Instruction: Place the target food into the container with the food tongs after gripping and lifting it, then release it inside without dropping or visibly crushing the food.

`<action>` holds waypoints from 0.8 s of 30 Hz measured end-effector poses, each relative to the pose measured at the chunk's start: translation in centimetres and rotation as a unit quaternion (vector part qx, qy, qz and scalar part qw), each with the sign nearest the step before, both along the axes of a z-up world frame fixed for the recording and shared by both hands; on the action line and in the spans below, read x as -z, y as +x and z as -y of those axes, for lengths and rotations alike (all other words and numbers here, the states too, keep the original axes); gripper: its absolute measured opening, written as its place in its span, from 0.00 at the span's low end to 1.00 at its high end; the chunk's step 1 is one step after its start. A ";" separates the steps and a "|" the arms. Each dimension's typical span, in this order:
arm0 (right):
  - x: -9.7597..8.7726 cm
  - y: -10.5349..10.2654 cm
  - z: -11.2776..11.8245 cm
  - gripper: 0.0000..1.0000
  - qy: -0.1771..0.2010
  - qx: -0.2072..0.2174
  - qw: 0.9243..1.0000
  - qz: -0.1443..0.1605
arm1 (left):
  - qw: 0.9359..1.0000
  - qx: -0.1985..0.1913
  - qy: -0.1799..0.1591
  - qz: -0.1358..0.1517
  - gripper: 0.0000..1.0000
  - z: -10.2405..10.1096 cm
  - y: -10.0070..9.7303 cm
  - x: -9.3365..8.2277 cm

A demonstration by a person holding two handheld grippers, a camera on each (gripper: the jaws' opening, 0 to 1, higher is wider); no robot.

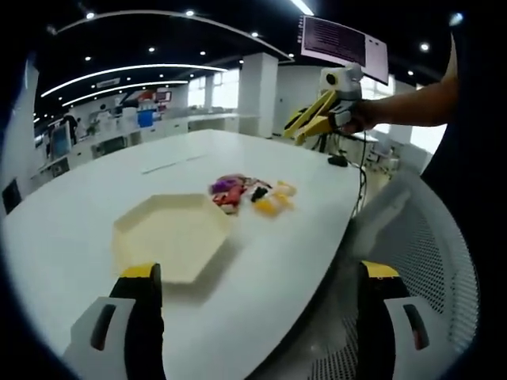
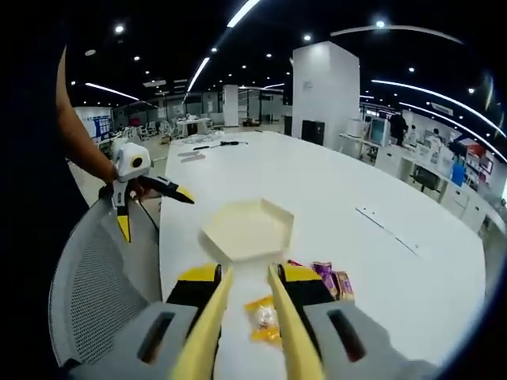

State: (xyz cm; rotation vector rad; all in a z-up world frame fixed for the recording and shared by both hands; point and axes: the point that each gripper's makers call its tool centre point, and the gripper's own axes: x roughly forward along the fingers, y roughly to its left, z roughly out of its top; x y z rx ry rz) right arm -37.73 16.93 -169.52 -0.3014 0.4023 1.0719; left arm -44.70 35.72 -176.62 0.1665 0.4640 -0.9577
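While upright, food tongs (image 2: 245, 332) point toward container (image 2: 247, 229).

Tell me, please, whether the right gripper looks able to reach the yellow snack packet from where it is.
Probably yes. The right gripper holds tongs pointed at the yellow packet, which lies between the open tong arms on the table, with nothing in between.

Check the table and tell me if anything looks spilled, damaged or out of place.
Nothing stands out. The hexagonal tray sits flat and empty on the white table. The wrapped snacks lie in a loose cluster beside it, none torn or spilled. The tongs in the right gripper hover above them.
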 end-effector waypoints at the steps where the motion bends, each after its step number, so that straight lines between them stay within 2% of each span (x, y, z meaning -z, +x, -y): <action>1: 0.3 0.0 0.0 0.27 -0.002 0.000 1.000 -0.002 | 1.000 -0.002 0.000 -0.001 0.99 -0.1 0.1 0.0; 16: 4.7 1.3 0.1 0.27 -0.038 0.002 0.999 -0.024 | 1.000 -0.016 0.000 -0.006 0.98 -0.5 0.4 0.2; 24: 7.1 1.2 -0.2 0.26 -0.056 0.001 0.998 -0.032 | 1.000 -0.016 0.002 -0.009 0.97 -0.5 0.4 0.3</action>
